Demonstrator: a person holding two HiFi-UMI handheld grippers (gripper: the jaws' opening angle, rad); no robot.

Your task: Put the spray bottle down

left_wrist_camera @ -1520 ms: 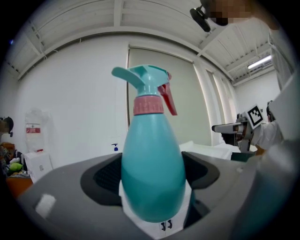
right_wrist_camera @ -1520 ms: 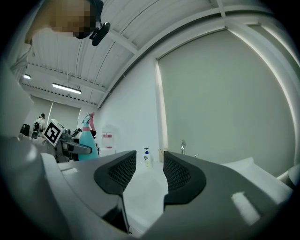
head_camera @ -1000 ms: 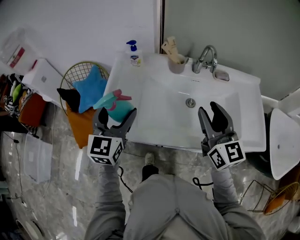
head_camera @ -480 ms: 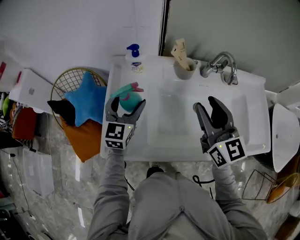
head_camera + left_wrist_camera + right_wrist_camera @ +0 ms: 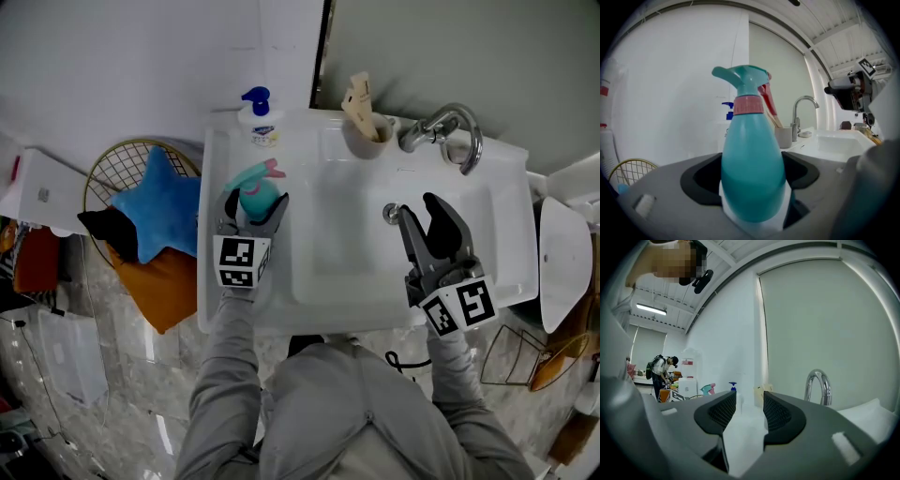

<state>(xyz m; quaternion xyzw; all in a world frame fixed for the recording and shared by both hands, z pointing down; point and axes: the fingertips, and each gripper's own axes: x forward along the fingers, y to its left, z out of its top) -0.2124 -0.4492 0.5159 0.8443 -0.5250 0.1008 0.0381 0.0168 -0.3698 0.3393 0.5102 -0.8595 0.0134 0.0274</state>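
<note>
Left claw (image 5: pixel 254 202) clamped on bottle (image 5: pixel 752 168) body. Bottle upright, long axis vertical, over sink's left ledge (image 5: pixel 214 272), pump (image 5: pixel 255 117) beyond. Base touching ledge or not — cannot tell. Likely move: straight down, release. Right claw (image 5: pixel 419 214) wide, empty, over basin — well apart.

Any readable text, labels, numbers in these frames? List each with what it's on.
None legible.
Soap bottle label: print too small to read.
Red sign on the far white container: blurred.
Marker cubes: square patterns only, no words.
Spray bottle: no label visible.
</note>
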